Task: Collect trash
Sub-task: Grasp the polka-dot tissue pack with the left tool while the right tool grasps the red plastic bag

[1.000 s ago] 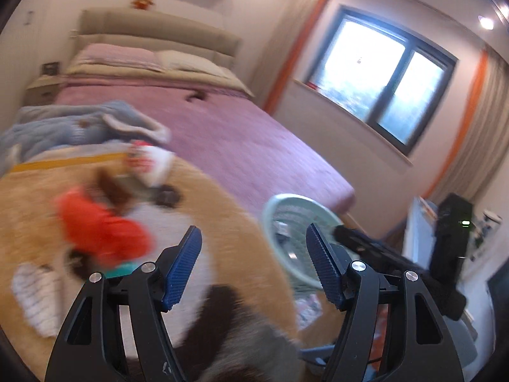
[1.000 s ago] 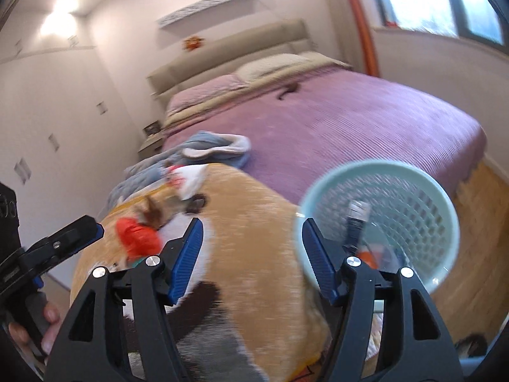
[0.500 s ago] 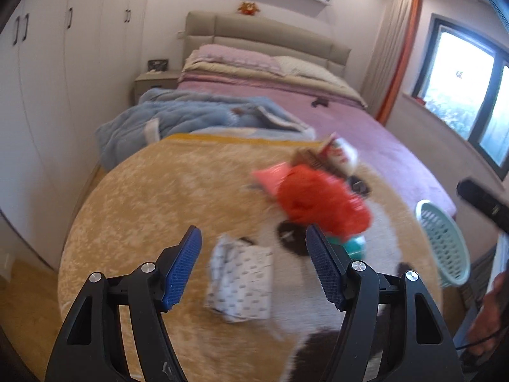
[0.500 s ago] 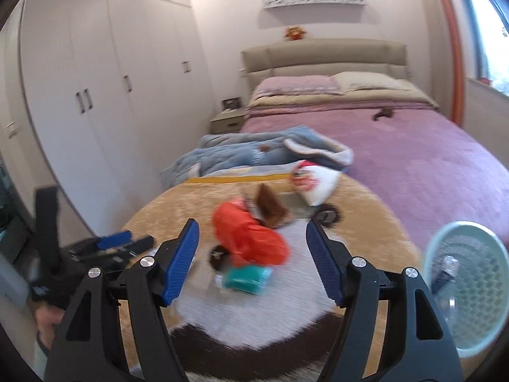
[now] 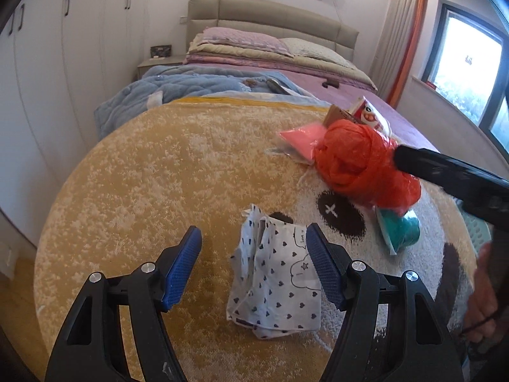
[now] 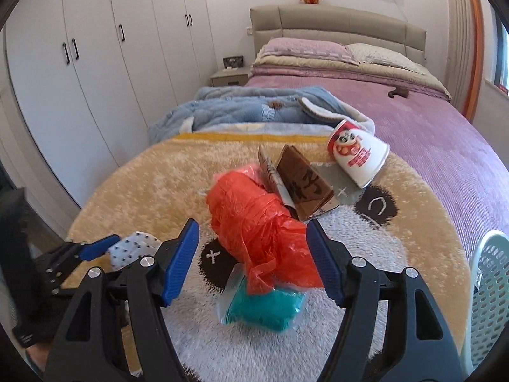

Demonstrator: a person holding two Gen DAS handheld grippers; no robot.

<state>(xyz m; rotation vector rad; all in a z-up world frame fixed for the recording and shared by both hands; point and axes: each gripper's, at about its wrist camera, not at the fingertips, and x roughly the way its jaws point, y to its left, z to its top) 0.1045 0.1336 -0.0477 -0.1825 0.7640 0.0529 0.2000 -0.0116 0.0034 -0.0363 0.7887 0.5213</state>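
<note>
Trash lies on a round yellow and white rug. My left gripper is open, just over a crumpled white wrapper with dark hearts, which shows between its fingers. My right gripper is open, its fingers either side of a crumpled red plastic bag, which also shows in the left wrist view. A teal packet lies under the red bag. Behind it lie a brown paper packet and a tipped white paper cup. A pink packet lies by the red bag.
A pale green mesh basket stands at the right edge of the rug. A bed with a purple cover lies behind, with a blue blanket heaped at its near edge. White wardrobes line the left wall.
Both grippers have swung left, away from the basket and the window, and moved in close over the trash on the rug. Both stay open and empty.
</note>
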